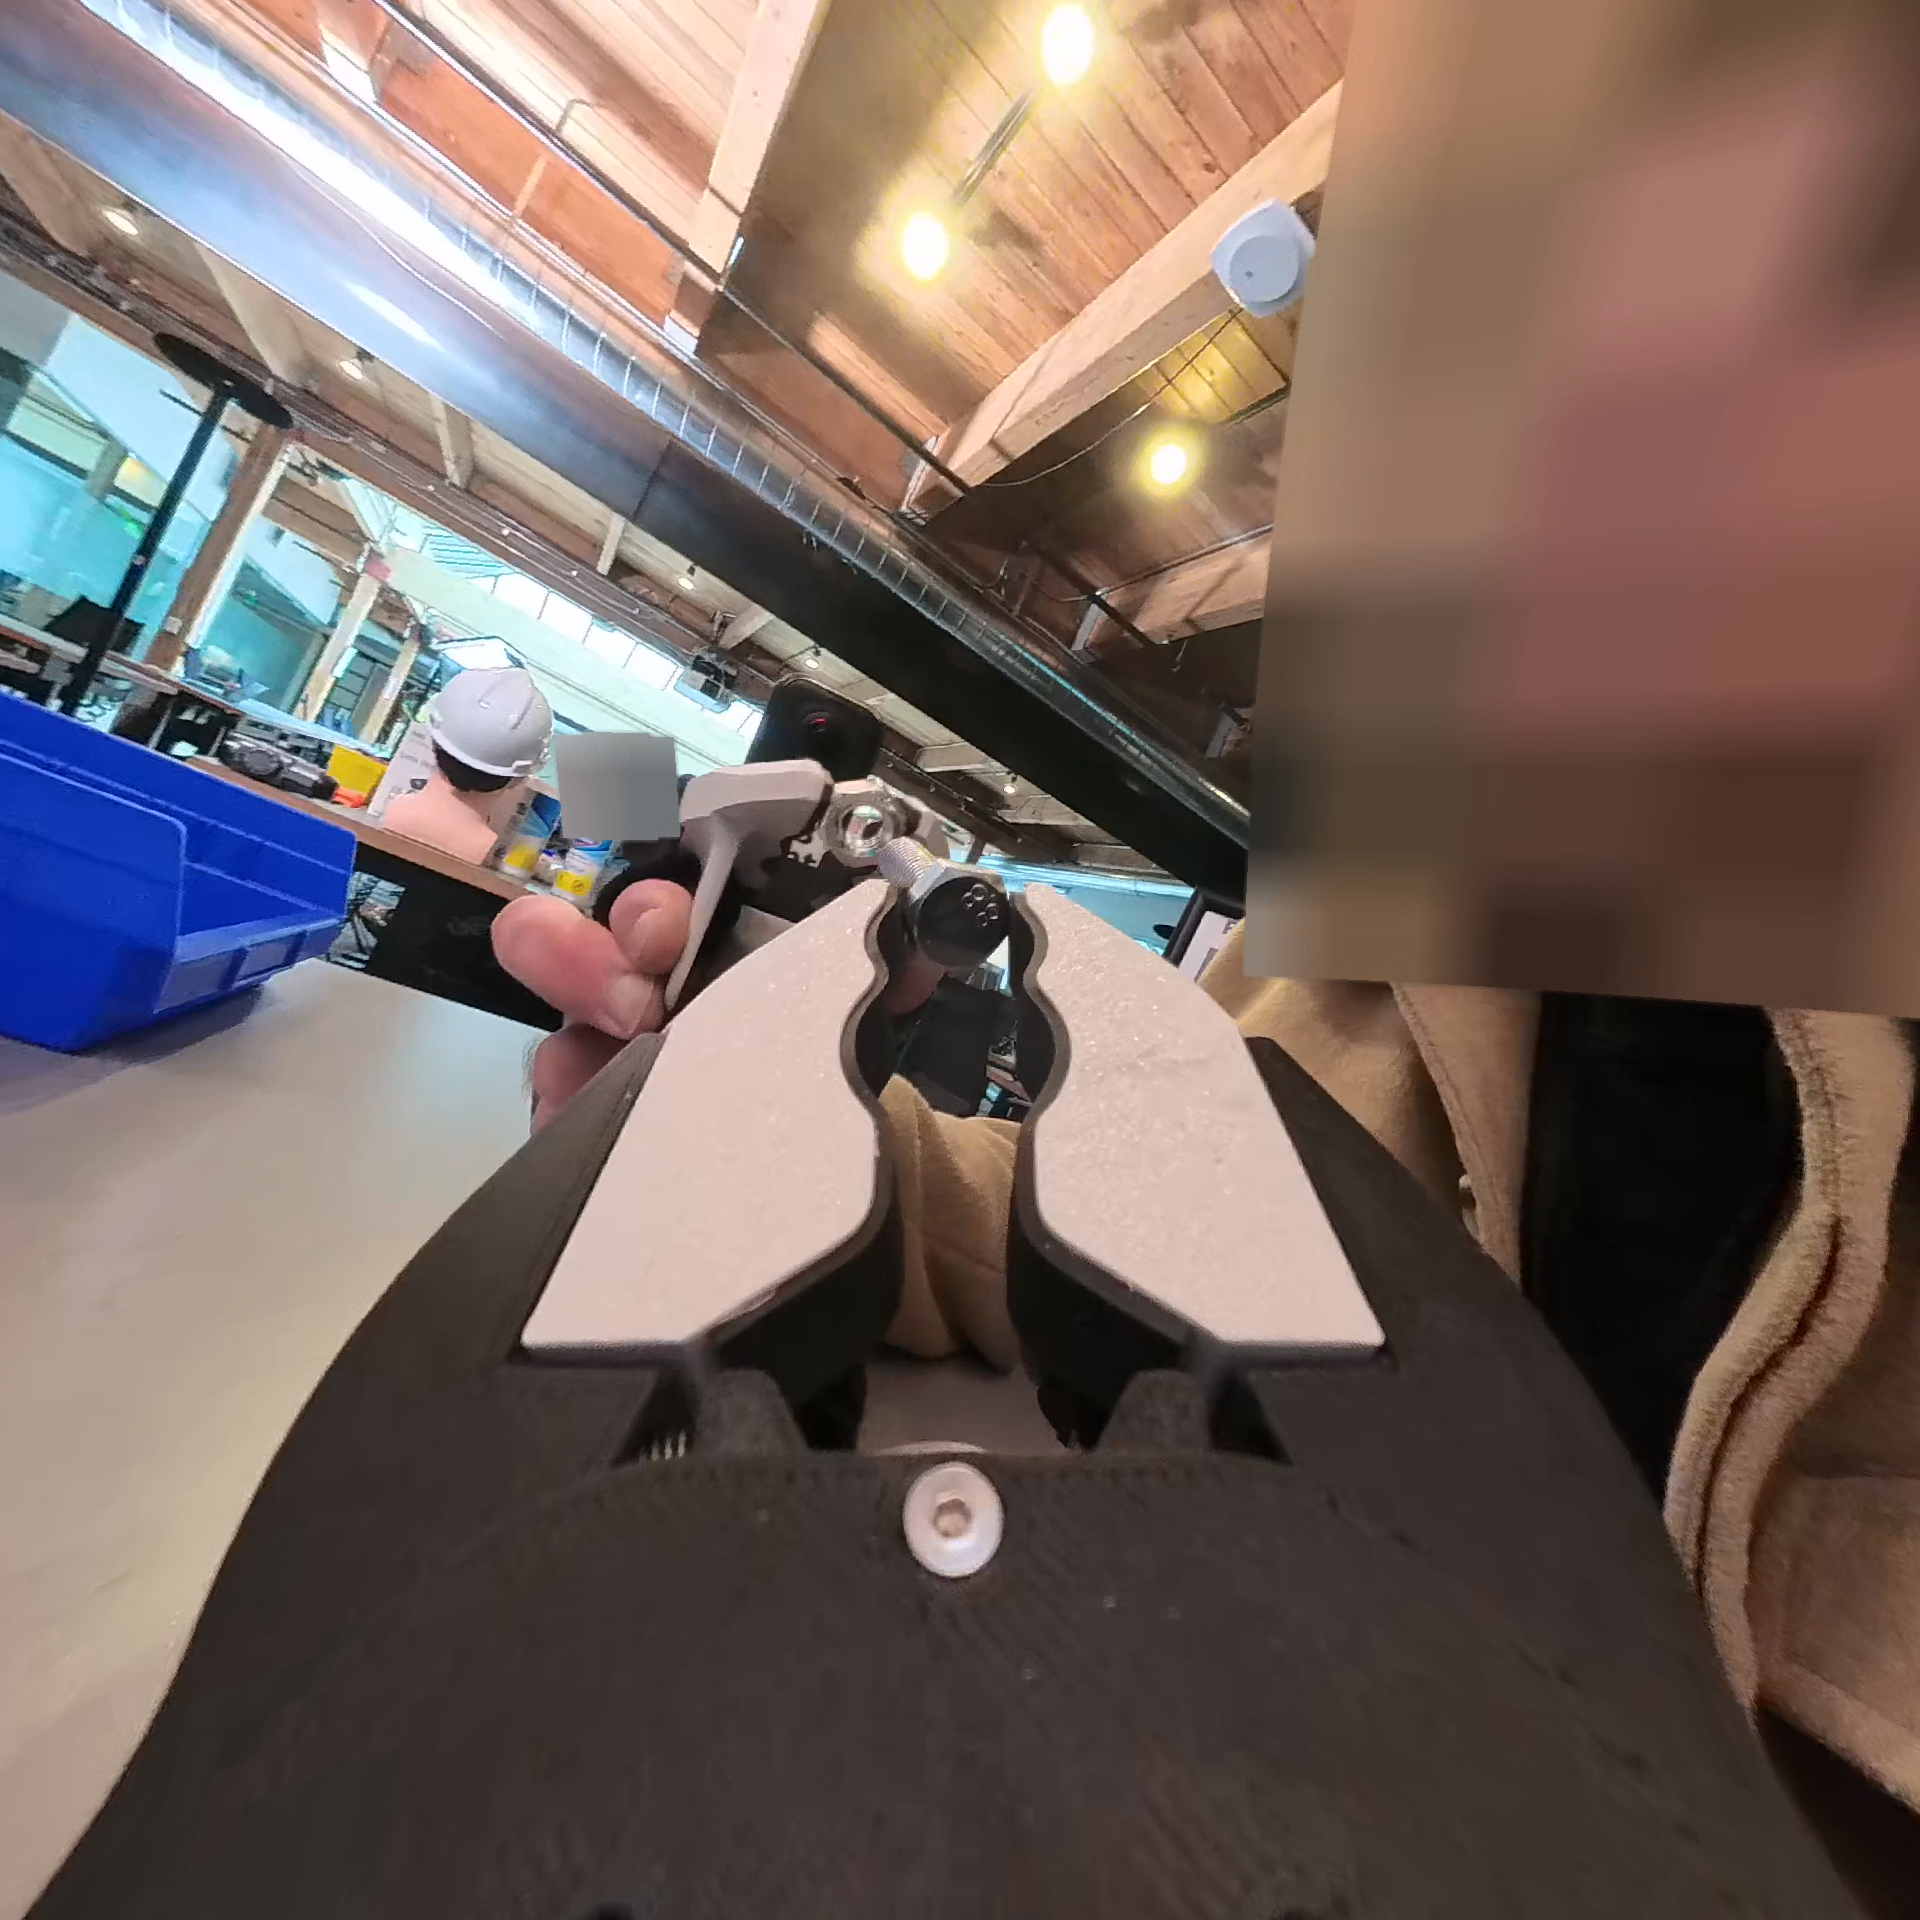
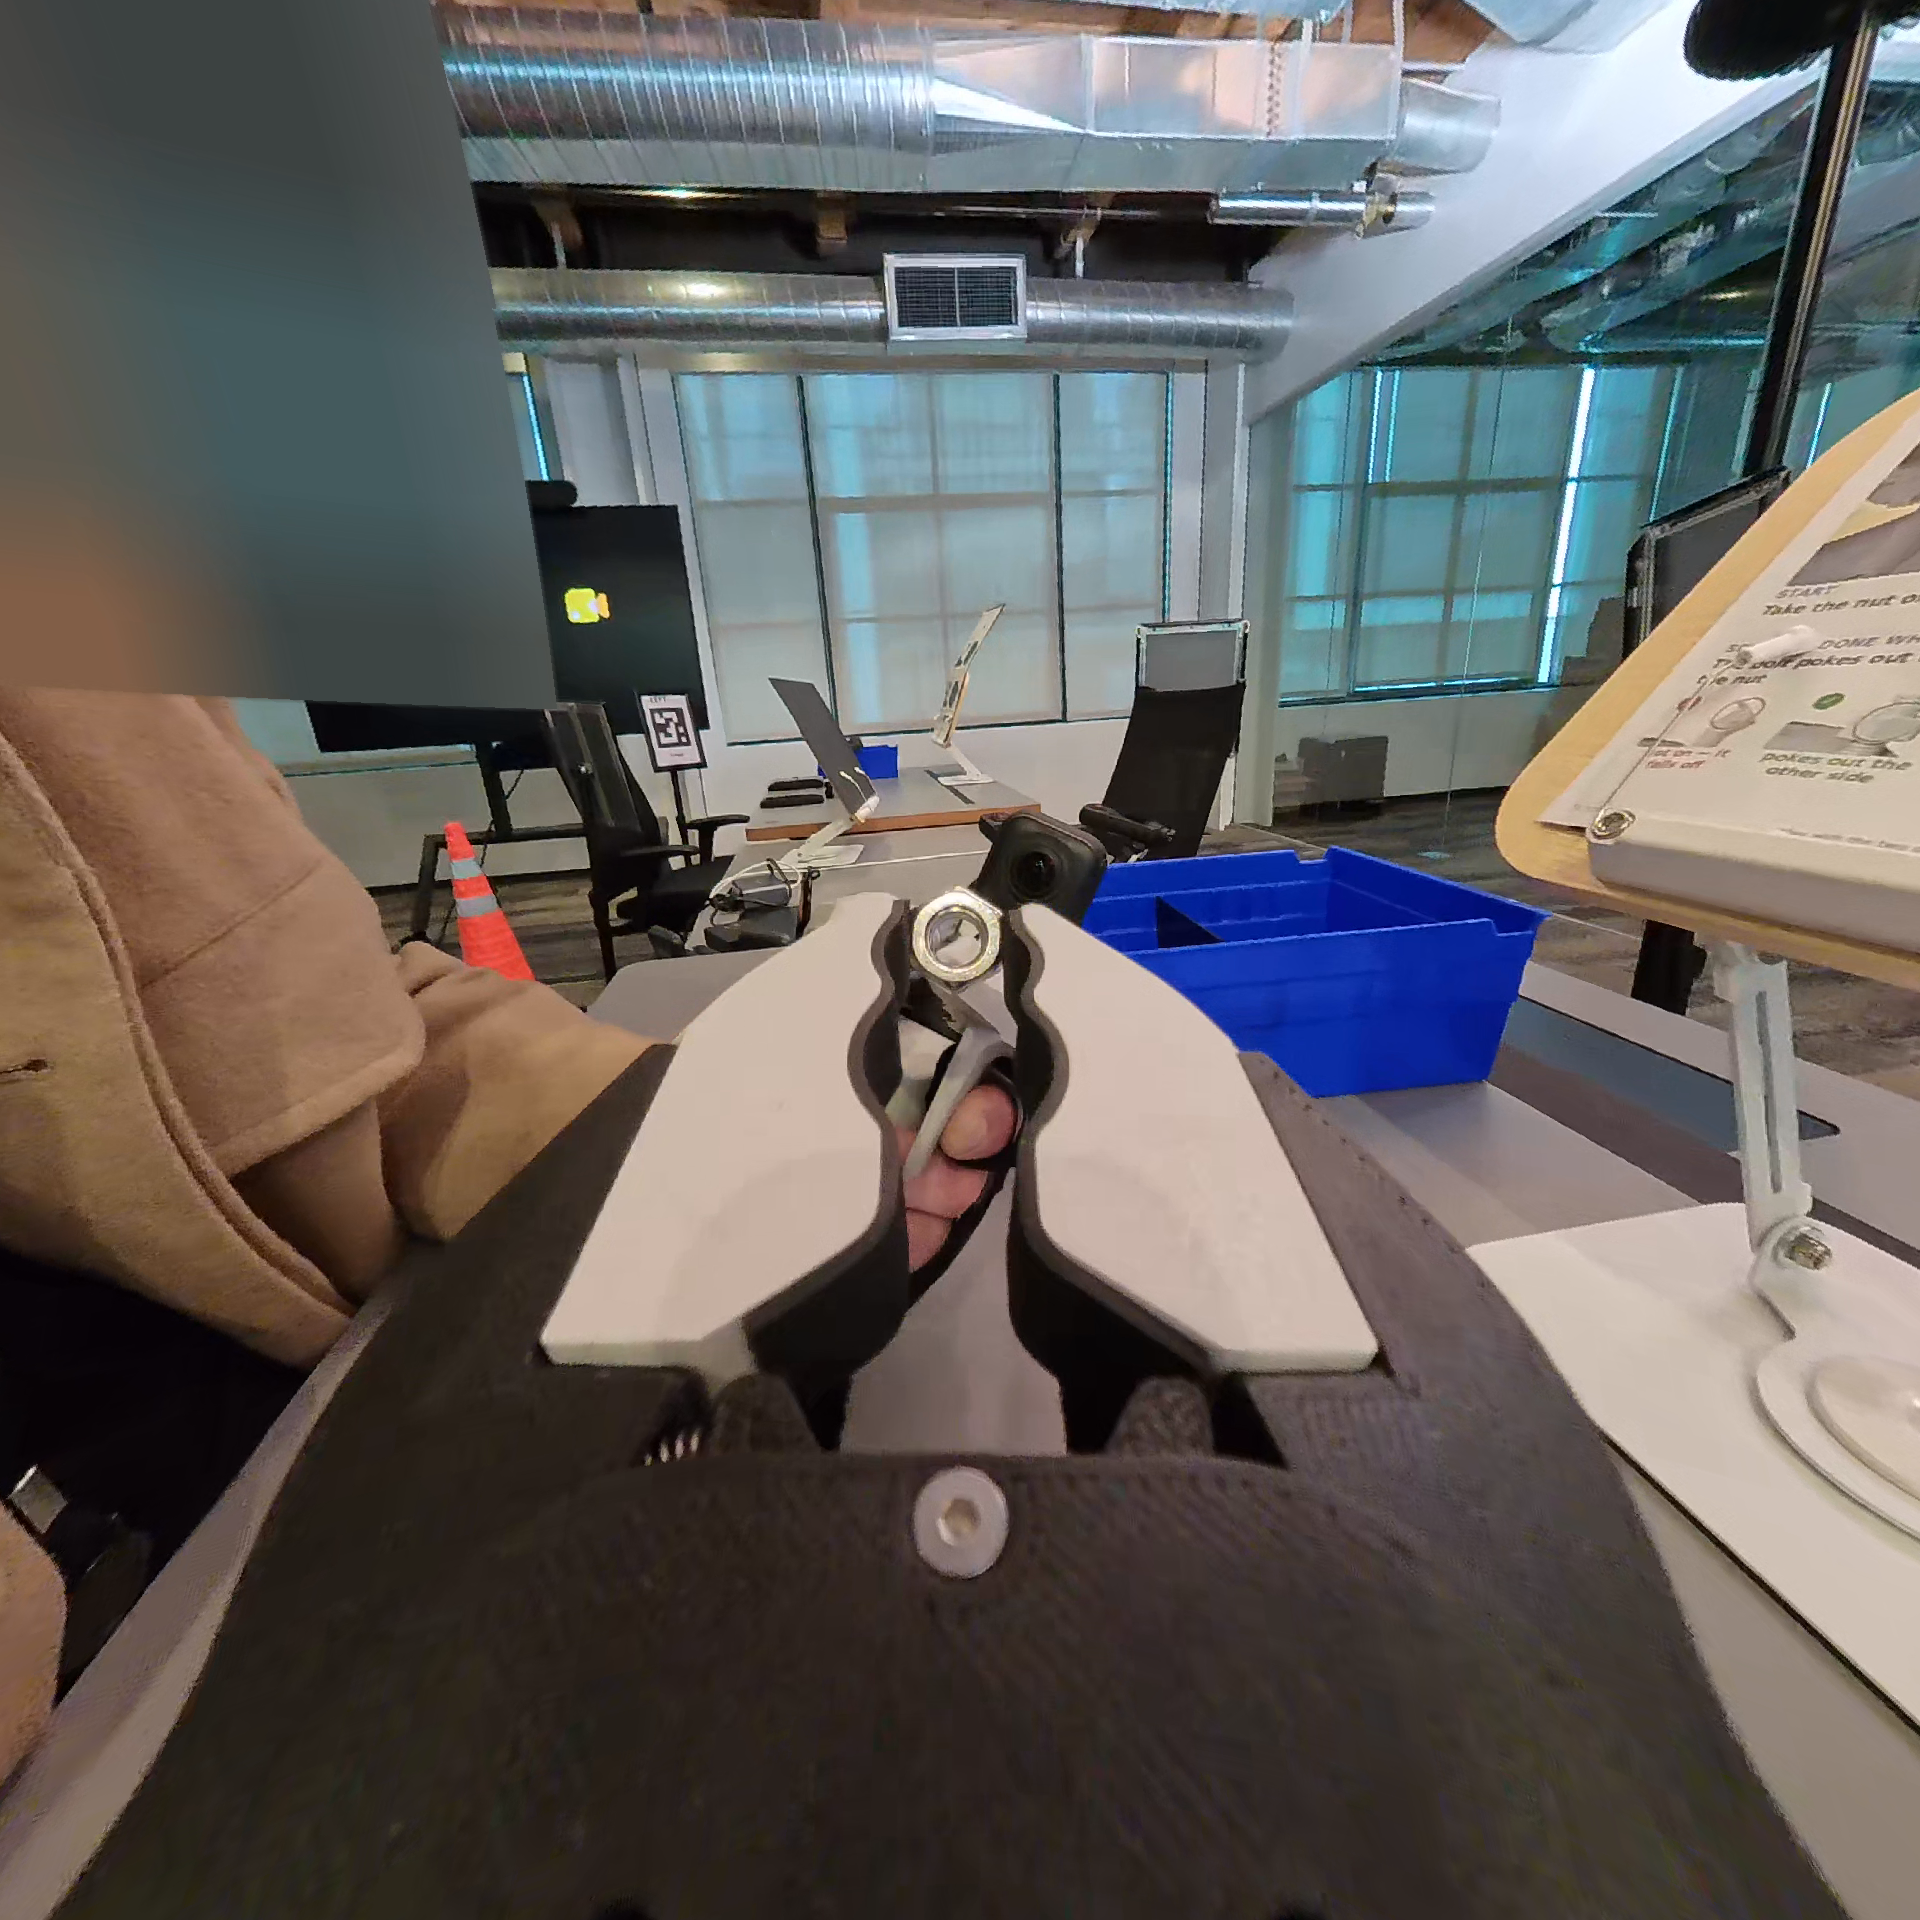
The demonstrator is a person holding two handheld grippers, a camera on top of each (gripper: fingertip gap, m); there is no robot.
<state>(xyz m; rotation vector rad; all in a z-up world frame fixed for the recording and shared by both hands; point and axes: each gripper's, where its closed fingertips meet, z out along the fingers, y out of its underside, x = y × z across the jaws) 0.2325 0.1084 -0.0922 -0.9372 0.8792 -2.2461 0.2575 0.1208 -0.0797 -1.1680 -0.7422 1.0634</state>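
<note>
The left tool (image 1: 951, 920) was closed down on the head of a steel hex bolt (image 1: 940, 914), gripping it right at the fingertips, with the threaded shank pointing away from the tool and up toward a hex nut (image 1: 860, 826). That nut sat clamped between the tips of the right tool (image 2: 956, 935), seen from its own camera face-on, with its bore open toward the lens. From the left wrist view the bolt's tip lay just beside the nut's opening, a little below and to the right of it, possibly touching its rim; whether any thread had caught could not be told. The bolt's long axis ran roughly toward the nut's bore, tilted rather than squarely in line with it. Both tools were held in the air above the grey counter (image 1: 208, 1195), close in front of a person in a tan jacket (image 1: 1714, 1299), whose fingers (image 1: 582, 956) wrapped the trigger of the right tool just left of the nut. A blue plastic bin (image 2: 1309, 977) with dividers stood on the counter to the right of the nut in the right wrist view, and beyond that bin, nearer the camera, a tilted board carrying a printed sheet (image 2: 1766, 717) rose on a white stand.
</note>
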